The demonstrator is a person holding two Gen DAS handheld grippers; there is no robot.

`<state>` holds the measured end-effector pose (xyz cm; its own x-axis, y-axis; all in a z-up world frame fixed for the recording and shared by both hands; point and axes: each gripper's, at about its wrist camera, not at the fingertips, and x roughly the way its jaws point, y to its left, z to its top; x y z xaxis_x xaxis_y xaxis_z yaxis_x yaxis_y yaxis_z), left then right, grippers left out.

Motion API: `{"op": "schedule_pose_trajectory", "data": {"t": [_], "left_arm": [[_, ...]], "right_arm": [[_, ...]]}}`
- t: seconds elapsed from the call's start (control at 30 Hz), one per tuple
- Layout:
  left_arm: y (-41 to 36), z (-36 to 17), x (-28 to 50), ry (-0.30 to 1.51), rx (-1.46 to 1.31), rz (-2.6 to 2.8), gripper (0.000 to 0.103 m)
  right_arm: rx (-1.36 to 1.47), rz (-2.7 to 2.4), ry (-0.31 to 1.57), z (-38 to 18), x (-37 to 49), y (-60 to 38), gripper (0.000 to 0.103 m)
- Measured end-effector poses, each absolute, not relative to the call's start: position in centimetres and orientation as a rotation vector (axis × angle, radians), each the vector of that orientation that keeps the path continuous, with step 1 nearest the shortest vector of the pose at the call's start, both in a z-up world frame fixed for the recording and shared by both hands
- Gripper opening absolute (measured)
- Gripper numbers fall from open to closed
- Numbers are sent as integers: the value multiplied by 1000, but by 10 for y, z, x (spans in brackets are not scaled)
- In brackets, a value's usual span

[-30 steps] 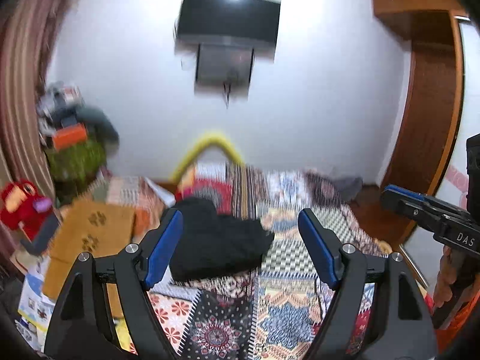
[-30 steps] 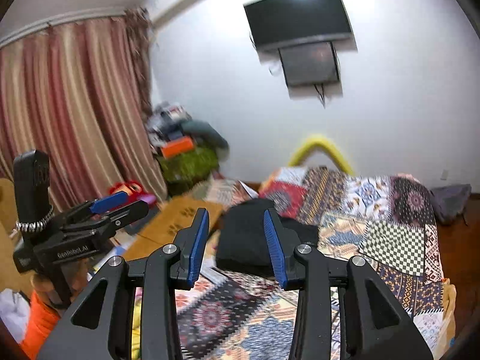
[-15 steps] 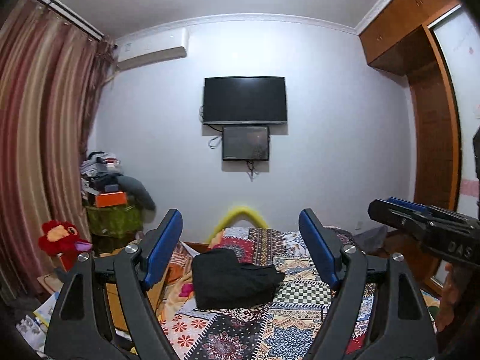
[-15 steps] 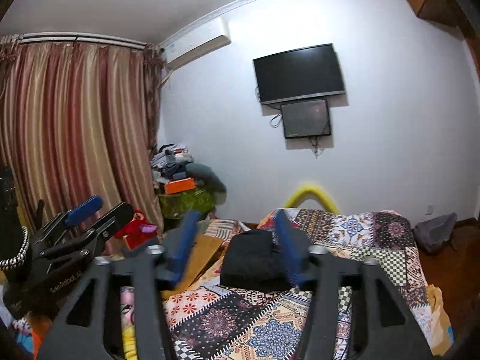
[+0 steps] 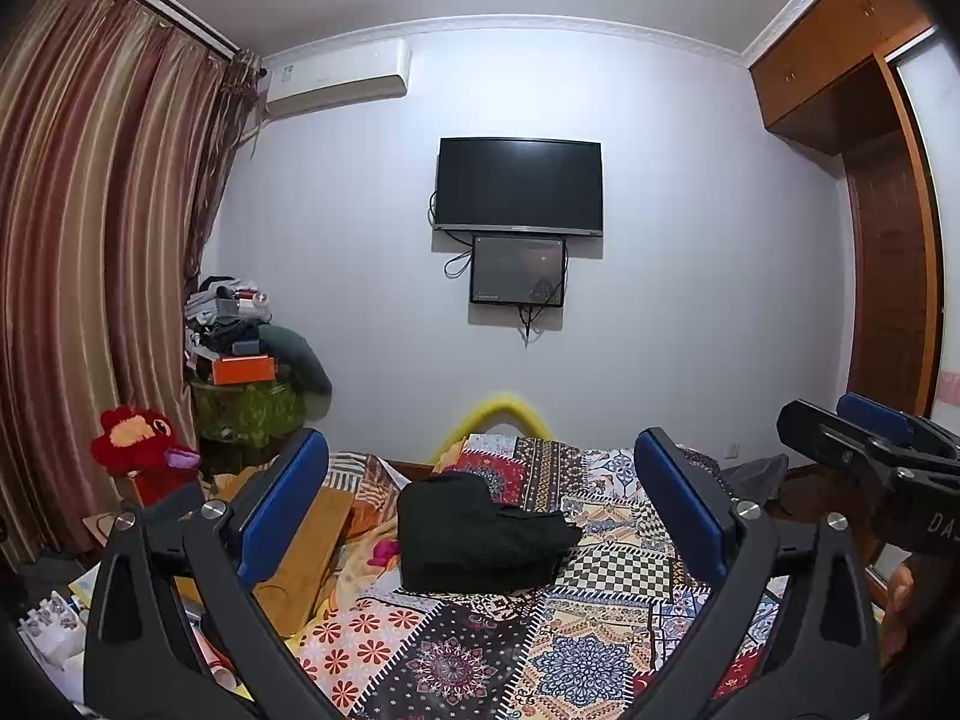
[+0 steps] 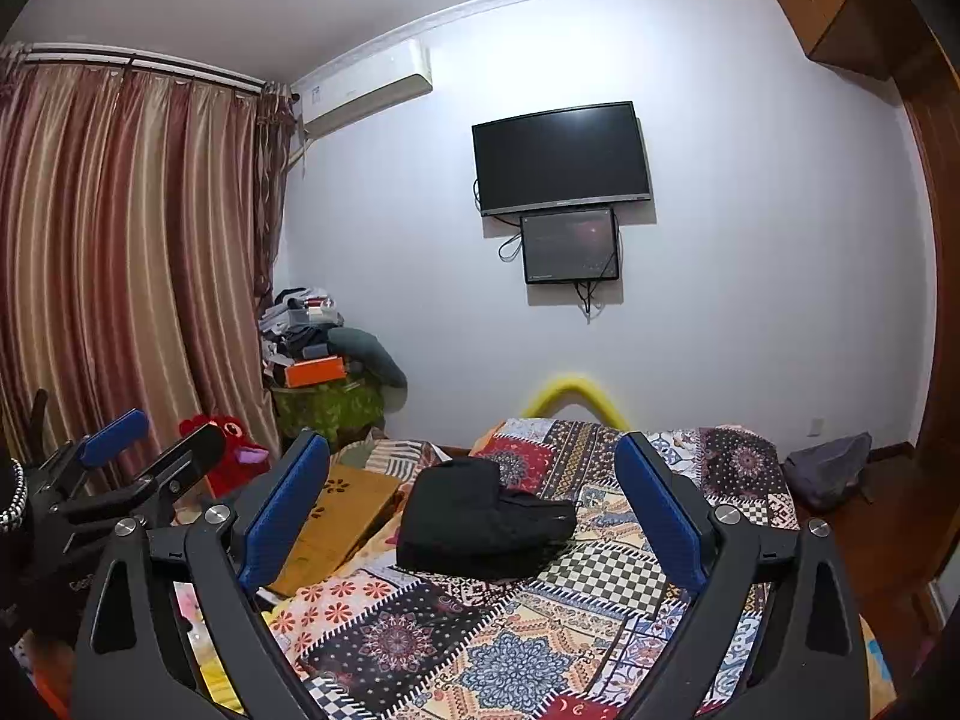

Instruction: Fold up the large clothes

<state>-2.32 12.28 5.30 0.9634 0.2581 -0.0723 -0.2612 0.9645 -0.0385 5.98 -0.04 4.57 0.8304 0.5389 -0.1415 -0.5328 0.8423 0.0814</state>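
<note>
Lying folded on the patchwork bedspread (image 5: 576, 654), the black garment (image 5: 480, 534) sits ahead of both grippers, framed between each pair of blue pads yet well apart from them; the left gripper (image 5: 480, 510) has just been opening and its jaws stand wide with nothing between them; the right gripper (image 6: 474, 510) has likewise just been opening and gapes wide, holding nothing. Beyond the jaws a television (image 5: 519, 186) hangs on the wall; left of them stand striped curtains (image 6: 126, 264) and a red plush toy (image 5: 141, 441).
</note>
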Motion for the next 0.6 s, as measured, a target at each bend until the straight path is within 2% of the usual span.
{"op": "schedule_pose_trajectory", "data": {"t": [0.6], "left_arm": [[121, 44, -16, 88, -42, 271, 103]], "right_arm": [[22, 563, 191, 42, 52, -8, 95]]}}
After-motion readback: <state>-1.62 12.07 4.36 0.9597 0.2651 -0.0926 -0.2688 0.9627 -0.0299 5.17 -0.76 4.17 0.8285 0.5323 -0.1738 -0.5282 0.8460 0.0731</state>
